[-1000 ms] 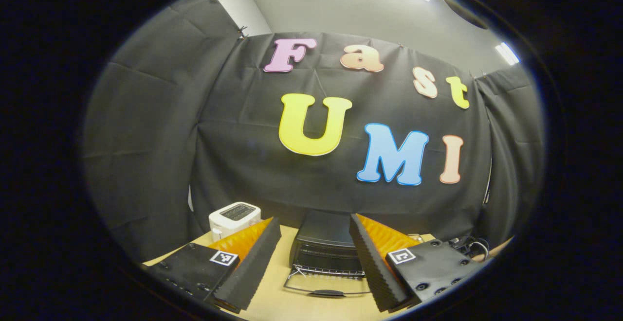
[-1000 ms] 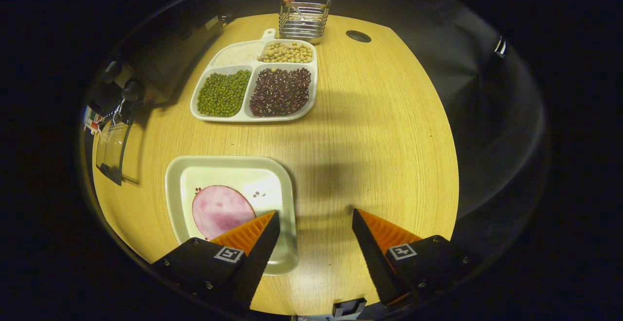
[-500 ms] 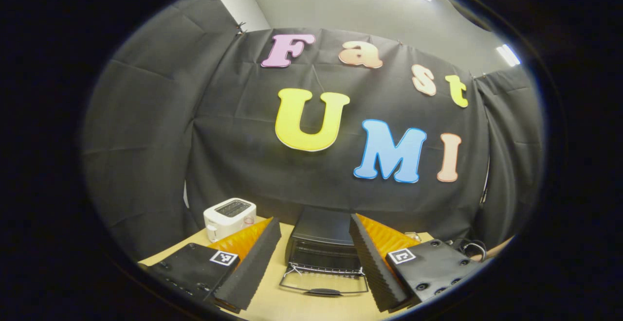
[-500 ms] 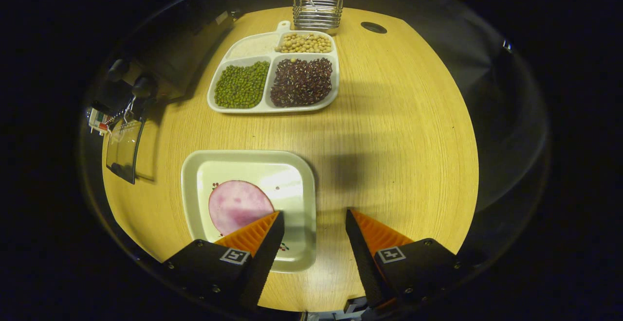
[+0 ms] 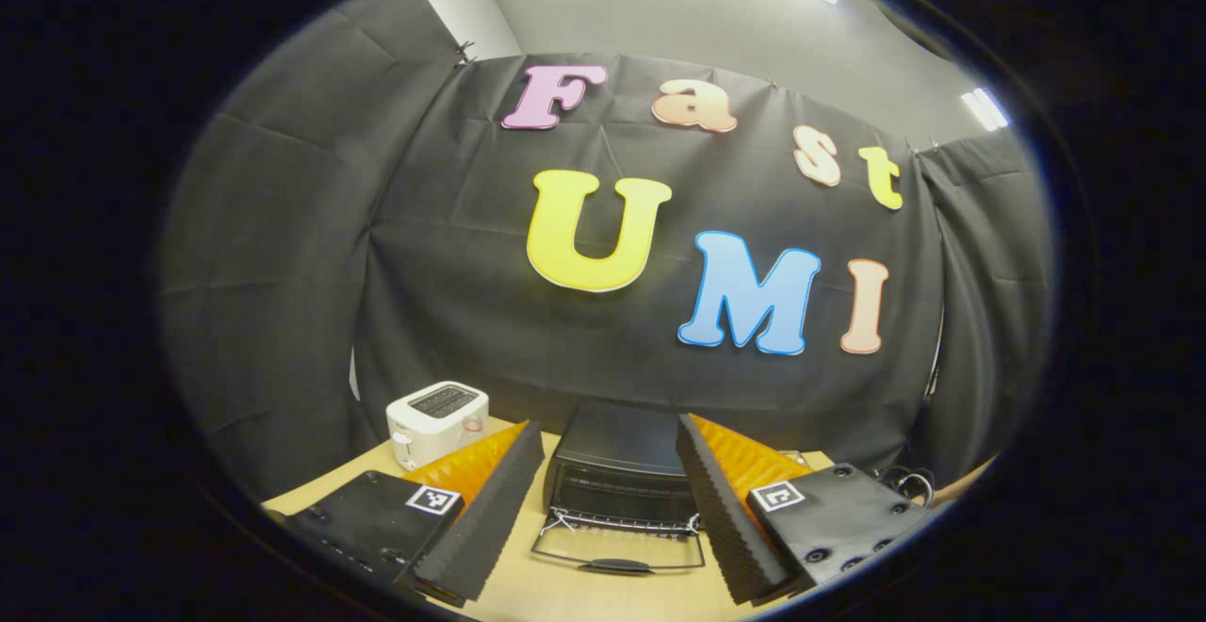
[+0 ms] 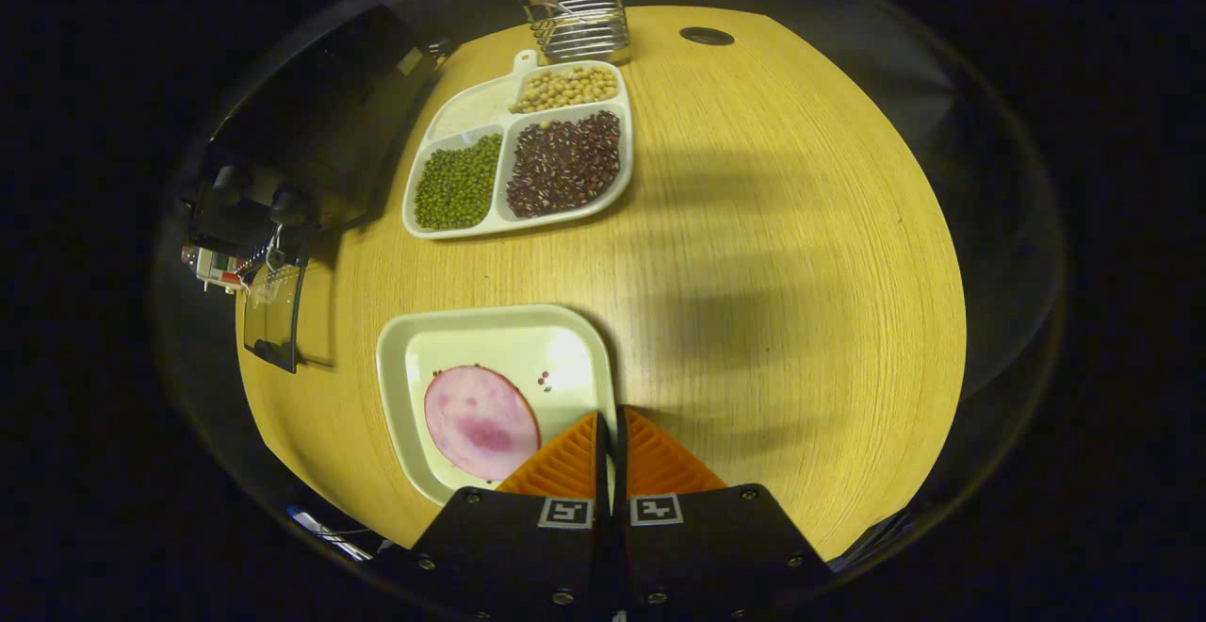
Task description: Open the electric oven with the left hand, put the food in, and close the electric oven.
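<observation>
A black electric oven (image 5: 617, 448) stands on the wooden table with its glass door (image 5: 617, 549) folded down flat. My left gripper (image 5: 608, 422) hovers open in front of it, and the oven shows between its fingers. In the right gripper view the oven (image 6: 311, 132) sits at the left with its open door (image 6: 273, 316). A round pink slice of ham (image 6: 480, 421) lies on a pale square plate (image 6: 490, 344). My right gripper (image 6: 608, 417) is shut on the plate's right rim, beside the ham.
A white toaster (image 5: 436, 410) stands left of the oven. A white divided tray (image 6: 523, 146) of green, dark red and tan beans sits behind the plate, with a wire holder (image 6: 577, 14) beyond it. Bare tabletop (image 6: 773, 254) lies to the right.
My right gripper shifted right over the plate's edge and its fingers came together on the rim. The left gripper stayed open and drifted slightly.
</observation>
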Demonstrator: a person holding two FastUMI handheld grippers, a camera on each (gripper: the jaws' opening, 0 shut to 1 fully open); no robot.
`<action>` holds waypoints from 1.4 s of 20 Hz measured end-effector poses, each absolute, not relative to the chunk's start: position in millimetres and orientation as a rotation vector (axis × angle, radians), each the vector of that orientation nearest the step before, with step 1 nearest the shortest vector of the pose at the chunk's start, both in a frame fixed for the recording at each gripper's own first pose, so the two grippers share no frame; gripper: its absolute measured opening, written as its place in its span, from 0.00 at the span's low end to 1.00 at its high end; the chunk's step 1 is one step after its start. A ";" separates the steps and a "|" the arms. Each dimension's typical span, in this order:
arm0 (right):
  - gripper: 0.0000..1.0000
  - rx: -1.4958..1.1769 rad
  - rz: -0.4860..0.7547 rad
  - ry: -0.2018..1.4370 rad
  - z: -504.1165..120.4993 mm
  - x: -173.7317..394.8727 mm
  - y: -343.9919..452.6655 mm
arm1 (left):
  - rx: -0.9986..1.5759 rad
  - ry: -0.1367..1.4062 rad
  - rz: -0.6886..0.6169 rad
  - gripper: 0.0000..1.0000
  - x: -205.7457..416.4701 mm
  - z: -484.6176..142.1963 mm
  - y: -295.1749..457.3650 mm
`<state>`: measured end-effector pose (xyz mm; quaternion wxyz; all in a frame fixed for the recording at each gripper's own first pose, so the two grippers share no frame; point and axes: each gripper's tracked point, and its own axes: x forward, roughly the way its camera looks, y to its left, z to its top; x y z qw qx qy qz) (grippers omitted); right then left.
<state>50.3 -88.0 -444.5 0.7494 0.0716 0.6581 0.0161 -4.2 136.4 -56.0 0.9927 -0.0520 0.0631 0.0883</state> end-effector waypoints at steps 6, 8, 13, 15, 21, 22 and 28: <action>0.00 0.293 0.054 1.381 -442.6 44.3 -85.7 | -0.079 0.109 0.174 0.96 -4.8 -47.4 133.9; 0.00 0.383 0.066 1.370 -443.1 36.1 -82.6 | -0.075 0.111 0.165 0.96 -2.4 -45.5 129.3; 0.00 0.628 0.085 1.315 -431.2 21.0 -76.6 | -0.086 0.116 0.131 0.96 5.7 -48.9 116.2; 0.00 0.718 0.085 1.272 -426.4 19.6 -75.1 | -0.089 0.114 0.117 0.96 7.2 -47.1 112.8; 0.00 0.746 0.050 1.261 -430.8 8.5 -79.3 | -0.086 0.112 0.084 0.96 13.6 -48.3 102.7; 0.00 0.709 0.040 1.278 -426.9 8.8 -82.0 | -0.087 0.113 0.079 0.98 14.2 -49.0 102.0; 0.38 0.466 0.016 1.350 -425.5 19.4 -83.1 | -0.093 0.126 0.073 0.96 13.4 -55.9 102.8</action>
